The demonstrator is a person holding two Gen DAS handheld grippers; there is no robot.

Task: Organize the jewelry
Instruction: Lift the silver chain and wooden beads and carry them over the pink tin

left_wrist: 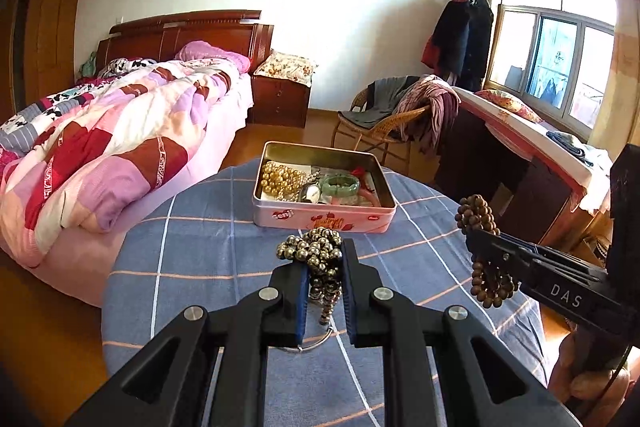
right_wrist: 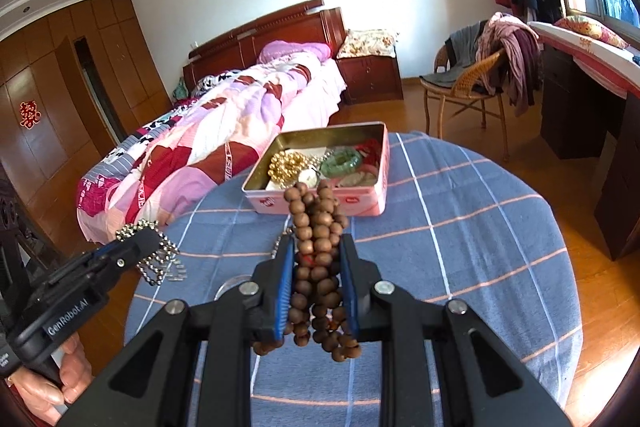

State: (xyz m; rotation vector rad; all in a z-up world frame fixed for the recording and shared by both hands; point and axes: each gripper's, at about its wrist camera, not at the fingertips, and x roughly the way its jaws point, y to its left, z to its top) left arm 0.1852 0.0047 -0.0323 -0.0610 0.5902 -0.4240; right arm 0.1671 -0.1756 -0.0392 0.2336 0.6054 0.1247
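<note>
**Both strands lifted, tin next**

The left gripper (left_wrist: 325,259) pinches a metal bead chain (left_wrist: 316,251); the right gripper (right_wrist: 316,247) clamps a wooden bead strand (right_wrist: 318,227). Both hang above the bench (left_wrist: 200,239), near the open pink tin (left_wrist: 324,217). Likely next: carry each over the tin and release.

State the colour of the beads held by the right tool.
Brown beads, clearest in the right wrist view.
</note>
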